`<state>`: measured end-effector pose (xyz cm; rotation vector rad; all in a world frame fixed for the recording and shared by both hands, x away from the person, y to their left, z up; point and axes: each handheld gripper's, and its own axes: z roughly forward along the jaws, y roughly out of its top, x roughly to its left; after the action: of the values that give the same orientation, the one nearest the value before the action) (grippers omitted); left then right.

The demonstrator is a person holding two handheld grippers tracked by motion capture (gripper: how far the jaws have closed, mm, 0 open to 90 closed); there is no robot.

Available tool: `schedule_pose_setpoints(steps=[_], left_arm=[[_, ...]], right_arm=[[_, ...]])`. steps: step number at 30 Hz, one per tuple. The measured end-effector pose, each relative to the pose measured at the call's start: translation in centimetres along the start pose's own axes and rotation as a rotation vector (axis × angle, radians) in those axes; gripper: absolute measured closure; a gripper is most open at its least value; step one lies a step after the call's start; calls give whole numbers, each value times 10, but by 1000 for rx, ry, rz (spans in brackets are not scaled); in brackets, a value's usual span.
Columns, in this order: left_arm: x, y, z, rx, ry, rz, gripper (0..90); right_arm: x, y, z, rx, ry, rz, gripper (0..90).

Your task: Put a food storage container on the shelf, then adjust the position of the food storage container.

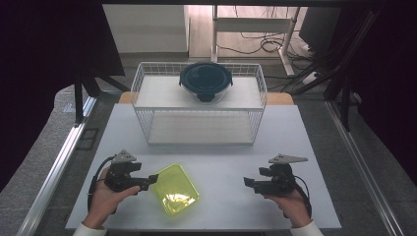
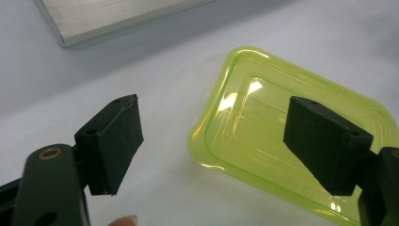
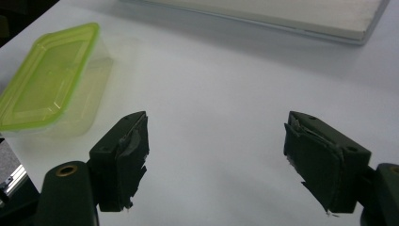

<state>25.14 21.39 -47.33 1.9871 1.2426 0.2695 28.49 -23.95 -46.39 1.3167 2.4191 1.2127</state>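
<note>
Green-lidded container (image 1: 175, 188) sits on the white worktop (image 1: 221, 147) just beside the left claw (image 1: 153, 180), untouched, so the handling hasn't begun. Both claws gape wide and empty (right claw (image 1: 247, 183) well apart from it).

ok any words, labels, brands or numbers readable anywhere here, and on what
None: no text can be read in any view.
The yellow-green clear plastic lidded container shows only glare, no label.
The round dark-lidded glass container on the white wire rack has no print that can be made out.
The left gripper and right gripper carry no markings; both stand open over the white table.
</note>
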Motion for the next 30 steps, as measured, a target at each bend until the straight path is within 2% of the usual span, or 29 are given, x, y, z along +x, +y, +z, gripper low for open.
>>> schedule_pose_setpoints(steps=[5,6,7,9,12,14,18,20,21,22,25,29,30], left_arm=[[-3,0,-4,-11,-6,5,193],[-5,0,-5,-14,-13,6,193],[-6,1,-6,-16,-18,8,192],[-10,1,-12,-28,-13,15,189],[-9,0,-18,-33,-16,13,211],[-8,-2,-21,-35,-9,11,222],[-5,-6,-28,-30,-12,9,258],[-4,-10,-31,-20,-9,10,321],[-4,-10,-31,-20,-9,10,369],[-3,-14,-33,-5,7,-1,421],[-2,-16,-34,6,11,-6,562],[-4,-17,-37,26,-14,3,756],[-7,-18,-38,45,-29,26,800]], right_arm=[[0,0,-4,-13,-1,8,224],[1,0,-5,-15,11,14,224],[3,1,-8,-28,45,28,222],[6,2,-10,-32,40,16,221],[6,2,-11,-33,48,23,220],[6,3,-11,-37,78,44,220],[6,5,-10,-39,78,44,220],[5,5,-9,-38,76,49,220],[5,5,-9,-38,76,49,220],[4,5,-9,-35,87,59,219],[5,3,-11,-40,100,65,218],[6,1,-14,-44,93,69,219],[6,0,-17,-51,89,74,220]])
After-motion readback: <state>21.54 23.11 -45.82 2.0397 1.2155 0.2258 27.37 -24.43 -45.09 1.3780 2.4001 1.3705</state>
